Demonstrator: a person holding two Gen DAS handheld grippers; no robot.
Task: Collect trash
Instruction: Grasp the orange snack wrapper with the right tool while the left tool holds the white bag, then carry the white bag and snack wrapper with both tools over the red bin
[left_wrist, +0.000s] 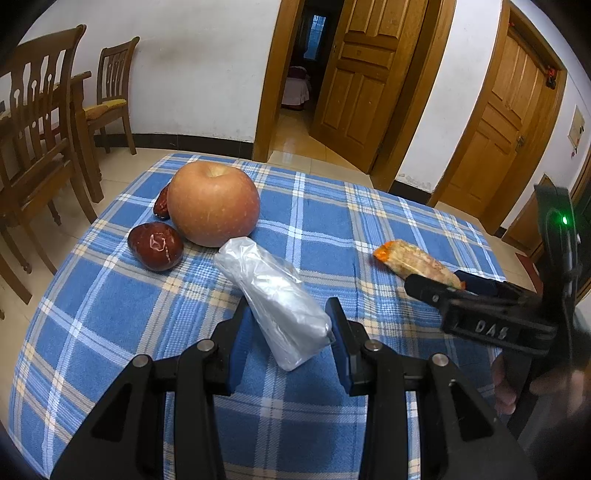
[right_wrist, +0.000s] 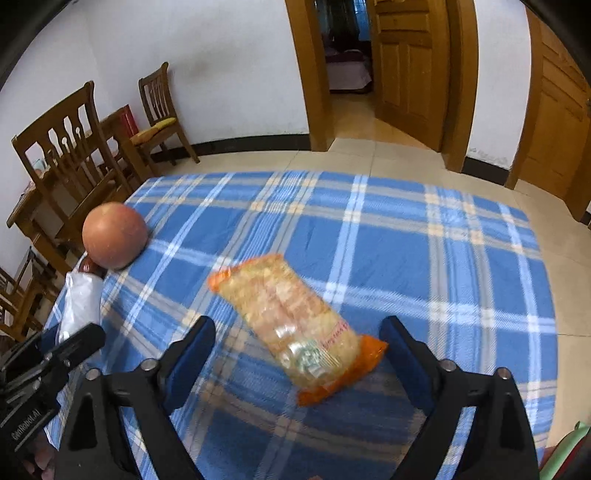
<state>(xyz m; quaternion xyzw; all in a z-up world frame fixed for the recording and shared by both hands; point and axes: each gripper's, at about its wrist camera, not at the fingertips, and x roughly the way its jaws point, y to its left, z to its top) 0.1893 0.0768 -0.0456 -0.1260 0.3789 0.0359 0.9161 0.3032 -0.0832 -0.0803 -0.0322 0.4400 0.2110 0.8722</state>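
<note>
Closing on the snack wrapper (right_wrist: 295, 330) well means squaring the right gripper (right_wrist: 297, 343) to it first; the orange-ended packet lies slantwise on the plaid-covered table (right_wrist: 424, 258), near the middle of its near edge, and the blue pads stand wide on either side with clear cloth between each pad and the plastic; nothing is pinched yet. Judging from the slant, the jaws should meet the packet across its narrow width, low enough to catch the flat film rather than skate over it.

Meanwhile the left gripper (left_wrist: 286, 325) sits narrow on the clear plastic bag (left_wrist: 275, 299); both pads touch its sides and it looks held, toward the left of the near edge. An apple (left_wrist: 213, 204) and two red dates (left_wrist: 155, 246) lie beyond it near the far left corner; these are food, probably not trash.

Both tools tip steeply down toward the cloth; the right one reaches in from the right side, a hand (left_wrist: 508, 384) wrapped round its grip.
</note>
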